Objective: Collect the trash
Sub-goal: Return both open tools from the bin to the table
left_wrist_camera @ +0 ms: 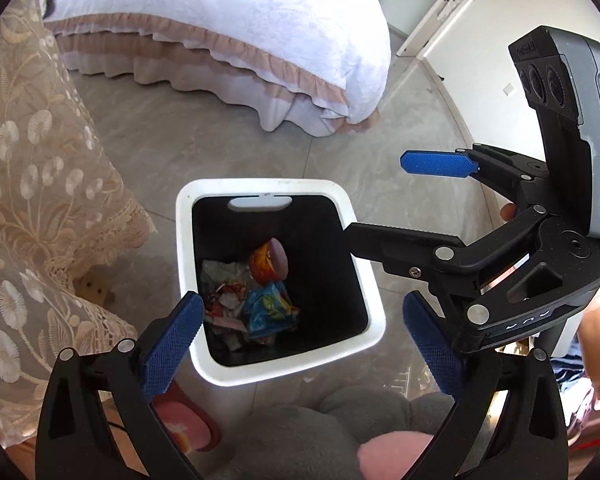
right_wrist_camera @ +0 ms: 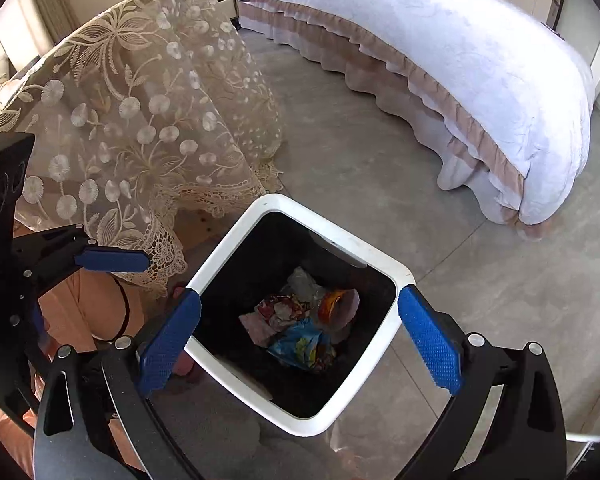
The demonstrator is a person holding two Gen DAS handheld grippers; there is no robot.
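A white-rimmed square trash bin [left_wrist_camera: 364,280] with a black liner stands on the grey floor; it also shows in the right wrist view [right_wrist_camera: 236,224]. At its bottom lies trash [left_wrist_camera: 256,296]: crumpled wrappers, an orange cup and a blue packet, also seen in the right wrist view [right_wrist_camera: 300,320]. My left gripper [left_wrist_camera: 300,336] is open and empty above the bin's near rim. My right gripper [right_wrist_camera: 300,340] is open and empty above the bin. In the left wrist view the right gripper [left_wrist_camera: 376,200] reaches in from the right, over the bin's right rim.
A bed with a white ruffled cover [left_wrist_camera: 236,32] stands beyond the bin, also in the right wrist view [right_wrist_camera: 460,60]. A lace-draped table [left_wrist_camera: 40,184] stands left of the bin, also in the right wrist view [right_wrist_camera: 140,120]. Grey plush [left_wrist_camera: 300,440] lies near the bin's foot.
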